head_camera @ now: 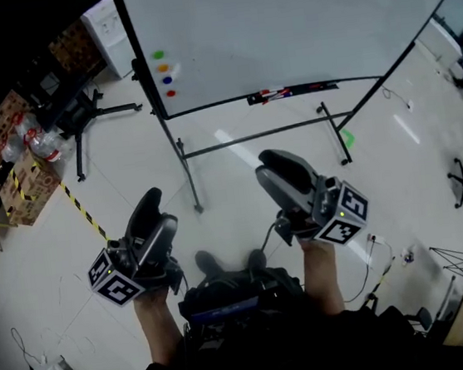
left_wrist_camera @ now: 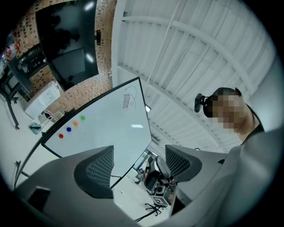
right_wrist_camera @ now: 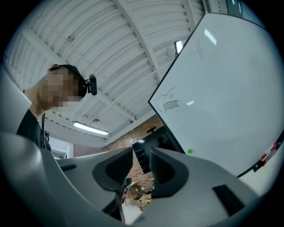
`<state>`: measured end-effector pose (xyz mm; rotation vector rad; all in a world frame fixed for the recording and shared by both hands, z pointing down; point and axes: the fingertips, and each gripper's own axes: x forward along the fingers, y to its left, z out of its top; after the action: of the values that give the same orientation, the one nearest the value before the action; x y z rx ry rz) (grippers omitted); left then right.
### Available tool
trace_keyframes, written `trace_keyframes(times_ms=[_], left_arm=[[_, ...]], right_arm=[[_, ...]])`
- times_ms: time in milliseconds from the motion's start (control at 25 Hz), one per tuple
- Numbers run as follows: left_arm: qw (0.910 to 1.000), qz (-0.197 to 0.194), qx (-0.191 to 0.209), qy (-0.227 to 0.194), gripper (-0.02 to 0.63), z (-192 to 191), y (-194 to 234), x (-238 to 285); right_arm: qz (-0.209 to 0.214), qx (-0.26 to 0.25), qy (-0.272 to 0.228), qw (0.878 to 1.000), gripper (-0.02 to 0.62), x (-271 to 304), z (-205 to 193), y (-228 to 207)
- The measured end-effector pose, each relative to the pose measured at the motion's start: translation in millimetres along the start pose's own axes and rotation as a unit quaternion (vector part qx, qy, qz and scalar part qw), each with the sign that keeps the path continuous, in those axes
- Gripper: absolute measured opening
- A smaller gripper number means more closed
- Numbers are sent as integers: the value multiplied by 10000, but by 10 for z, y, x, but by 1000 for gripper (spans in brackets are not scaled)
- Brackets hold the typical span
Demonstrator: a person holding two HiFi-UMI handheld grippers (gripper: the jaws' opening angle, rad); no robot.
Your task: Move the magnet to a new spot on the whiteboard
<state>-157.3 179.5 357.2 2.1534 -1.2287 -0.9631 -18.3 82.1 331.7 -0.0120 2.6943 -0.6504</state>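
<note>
A whiteboard on a rolling stand fills the top of the head view. Four round magnets sit in a column near its left edge: green, orange, blue, red. Both grippers hang low near my body, well short of the board. The left gripper is open and holds nothing; its own view shows the board and the magnets, the red magnet lowest. The right gripper shows a narrow gap with nothing in it; its view catches the green magnet.
Markers lie in the tray under the board. The stand's legs reach toward me. At the left are cardboard boxes, water bottles, a black chair base and striped floor tape. A cable runs at the right.
</note>
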Motion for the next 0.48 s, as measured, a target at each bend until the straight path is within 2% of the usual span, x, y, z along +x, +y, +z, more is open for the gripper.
trace_keyframes(times_ms=[480], left_arm=[[9978, 646, 134, -5, 356, -705, -418, 143]], right_arm=[[622, 547, 177, 9964, 100, -638, 10, 35]])
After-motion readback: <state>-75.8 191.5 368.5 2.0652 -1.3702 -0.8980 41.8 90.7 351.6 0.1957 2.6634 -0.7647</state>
